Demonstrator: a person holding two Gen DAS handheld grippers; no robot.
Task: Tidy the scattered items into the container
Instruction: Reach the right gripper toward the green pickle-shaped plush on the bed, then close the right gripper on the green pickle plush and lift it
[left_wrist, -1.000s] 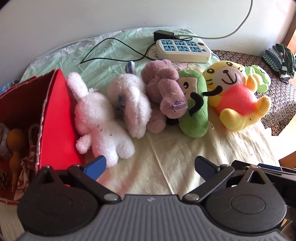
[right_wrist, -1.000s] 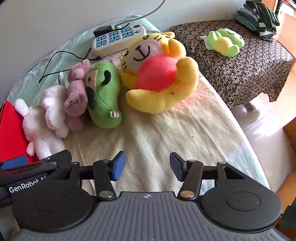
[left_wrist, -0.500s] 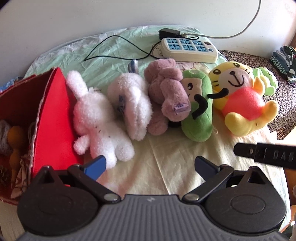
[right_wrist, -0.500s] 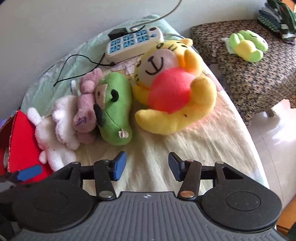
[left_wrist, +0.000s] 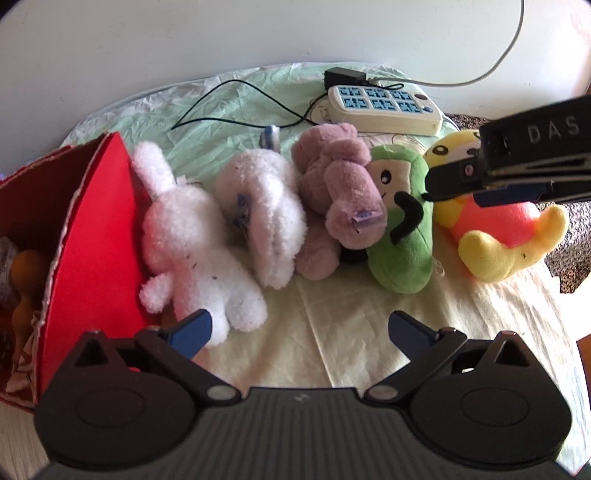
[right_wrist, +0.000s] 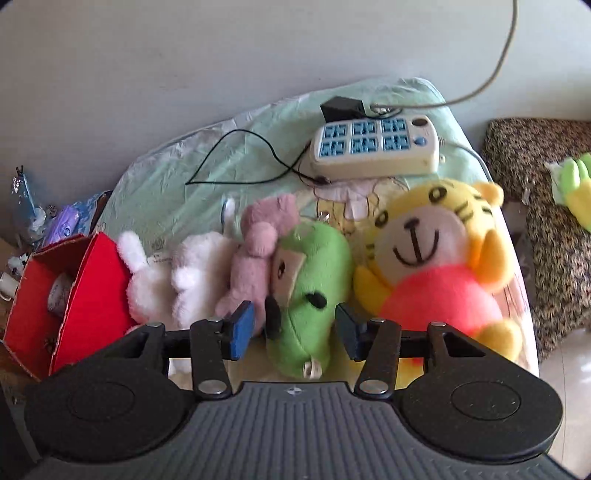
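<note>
A row of plush toys lies on the bed: a white rabbit (left_wrist: 192, 240), a white fluffy toy (left_wrist: 266, 218), a mauve toy (left_wrist: 340, 192), a green toy (left_wrist: 406, 236) and a yellow tiger with a red belly (left_wrist: 502, 229). A red box (left_wrist: 92, 236) stands at the left with items inside. My left gripper (left_wrist: 299, 328) is open and empty, short of the toys. My right gripper (right_wrist: 295, 325) is open, its fingers either side of the green toy (right_wrist: 310, 295); contact is not clear. The right gripper also shows in the left wrist view (left_wrist: 454, 181), above the tiger.
A white power strip (left_wrist: 384, 107) with black cables lies at the back by the wall. A patterned side table (right_wrist: 546, 206) at the right holds a small green-yellow plush (right_wrist: 576, 188). Clutter (right_wrist: 55, 221) sits beyond the red box (right_wrist: 85, 295).
My right gripper has moved forward and left, from open sheet to straddling the green toy. The left gripper has barely moved.
</note>
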